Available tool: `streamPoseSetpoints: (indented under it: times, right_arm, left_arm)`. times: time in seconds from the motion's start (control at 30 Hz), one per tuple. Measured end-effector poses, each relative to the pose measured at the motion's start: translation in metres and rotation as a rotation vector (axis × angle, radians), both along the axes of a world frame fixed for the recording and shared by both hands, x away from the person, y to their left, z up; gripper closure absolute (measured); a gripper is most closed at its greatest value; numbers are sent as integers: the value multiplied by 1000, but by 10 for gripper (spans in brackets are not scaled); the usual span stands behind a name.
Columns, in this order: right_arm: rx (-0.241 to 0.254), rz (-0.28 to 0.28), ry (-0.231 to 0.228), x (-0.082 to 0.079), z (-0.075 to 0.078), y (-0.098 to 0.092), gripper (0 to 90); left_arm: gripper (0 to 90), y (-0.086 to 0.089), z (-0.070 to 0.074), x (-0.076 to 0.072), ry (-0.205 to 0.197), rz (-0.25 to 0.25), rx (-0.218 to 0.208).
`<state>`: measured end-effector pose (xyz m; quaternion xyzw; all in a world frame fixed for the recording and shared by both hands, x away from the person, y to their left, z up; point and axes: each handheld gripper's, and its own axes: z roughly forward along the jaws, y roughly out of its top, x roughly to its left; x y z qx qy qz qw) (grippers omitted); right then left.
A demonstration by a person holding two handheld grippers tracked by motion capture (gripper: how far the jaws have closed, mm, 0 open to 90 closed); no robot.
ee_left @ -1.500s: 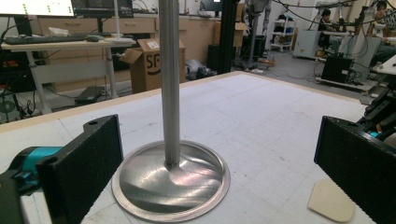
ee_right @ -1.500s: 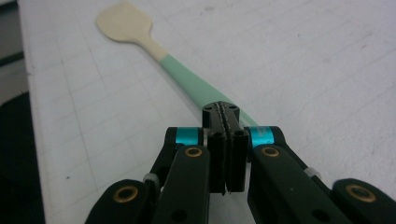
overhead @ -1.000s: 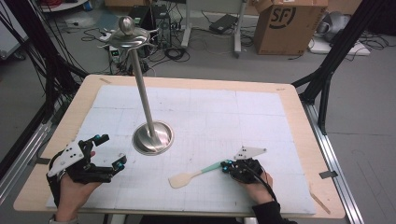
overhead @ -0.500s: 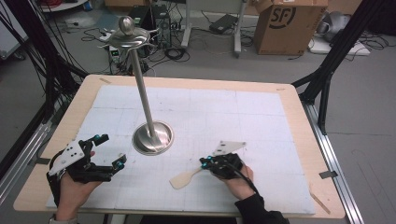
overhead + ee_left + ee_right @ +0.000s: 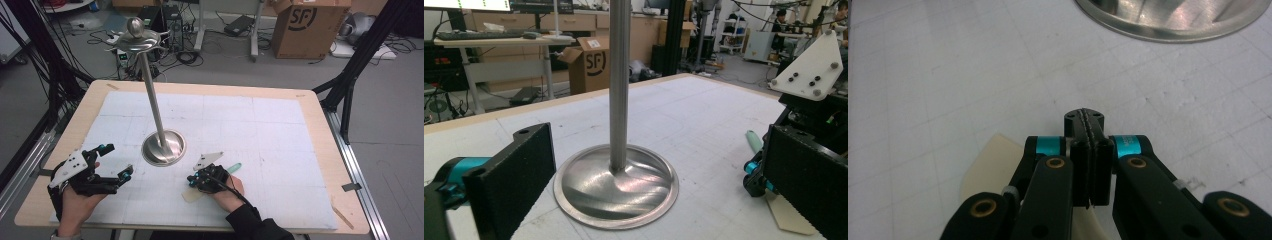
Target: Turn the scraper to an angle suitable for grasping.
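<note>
A spatula [image 5: 234, 166] with a cream blade and a teal handle lies flat on the white mat, front centre. My right gripper [image 5: 192, 181] hovers low over it, with the blade [image 5: 983, 165] showing under its left side. Its jaws are pressed together with nothing between them [image 5: 1083, 117]. A tall steel stand [image 5: 163, 147] with a round base rises just behind and to the left. My left gripper [image 5: 117, 160] rests at the front left, open and empty, pointing at the stand's base [image 5: 616, 187]. The left gripper view also shows the spatula [image 5: 752, 140] and the right gripper [image 5: 804, 100] at its right edge.
The white mat [image 5: 280, 130] covers most of the wooden table [image 5: 320, 115]. The stand's pole [image 5: 152, 97] carries a dish-shaped top with a knob [image 5: 137, 40] high above the back left. Cables, a cardboard box [image 5: 305, 25] and frame legs stand on the floor beyond the table.
My right gripper has moved left across the front of the mat, from the spatula's handle end to above its blade. The left gripper and the stand have stayed put.
</note>
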<state>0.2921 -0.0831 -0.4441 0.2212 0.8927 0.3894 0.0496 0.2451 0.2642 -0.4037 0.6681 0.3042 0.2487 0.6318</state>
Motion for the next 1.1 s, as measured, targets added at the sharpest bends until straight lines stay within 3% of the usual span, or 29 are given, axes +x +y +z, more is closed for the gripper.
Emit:
streamPoseSetpoints:
  times: [0.17, 0.4, 0.63, 0.83, 0.87, 0.97, 1.07, 1.1]
  right_arm:
    - [-10, 10, -6, -4, 0, -1, 900]
    - [18, 51, 17, -23, -2, -32, 900]
    - [11, 59, 20, -43, -1, -64, 900]
    - [37, 61, -3, -51, -1, -83, 900]
    - [46, 47, -23, -51, 0, -86, 900]
    - [71, -65, -65, -47, 7, -111, 900]
    - [64, -180, -63, -33, 7, -138, 900]
    - [53, -234, -35, -22, 4, -148, 900]
  left_arm:
    - [17, -1, -1, 2, 7, -3, 3]
    - [17, 2, -2, 1, 11, -2, -3]
    - [17, 1, -2, -1, 11, -2, -1]
    - [17, 0, -2, -1, 14, -3, 7]
    - [17, 0, -2, -1, 15, -2, 8]
    - [17, -1, -2, -1, 13, -3, 4]
    - [17, -2, -3, 1, 17, -7, 3]
    - [17, -3, -3, 2, 17, -6, 6]
